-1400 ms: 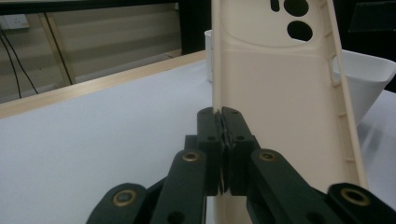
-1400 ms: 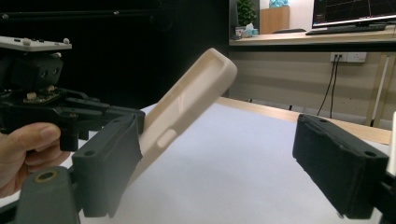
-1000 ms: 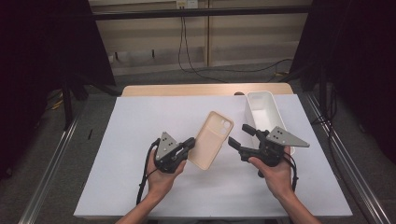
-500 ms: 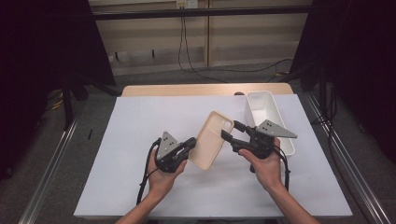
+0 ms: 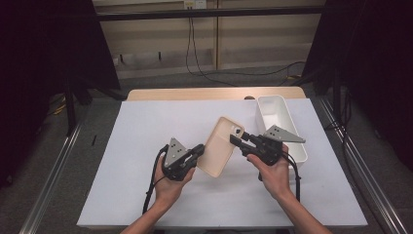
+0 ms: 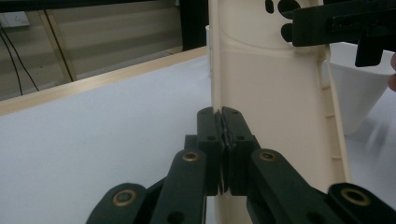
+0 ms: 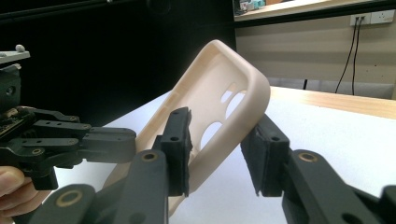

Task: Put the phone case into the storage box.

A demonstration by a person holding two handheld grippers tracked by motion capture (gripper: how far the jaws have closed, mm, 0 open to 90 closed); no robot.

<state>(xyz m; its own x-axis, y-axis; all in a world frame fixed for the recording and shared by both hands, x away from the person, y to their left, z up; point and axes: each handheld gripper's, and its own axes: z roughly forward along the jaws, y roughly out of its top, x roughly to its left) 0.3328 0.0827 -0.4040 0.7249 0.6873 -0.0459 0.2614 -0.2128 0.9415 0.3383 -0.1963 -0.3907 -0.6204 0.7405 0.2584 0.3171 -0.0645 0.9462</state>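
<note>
High view, left gripper (image 5: 198, 149) clamped on phone case (image 5: 221, 146) (tilted), right gripper (image 5: 234, 140) closing around it

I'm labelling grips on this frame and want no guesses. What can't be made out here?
- High view: whether the right claw touches the phone case; too small.
- Left claw view: the case's lower end, hidden behind the left claw.
- High view: the white bin's contents, hidden by its walls.
</note>
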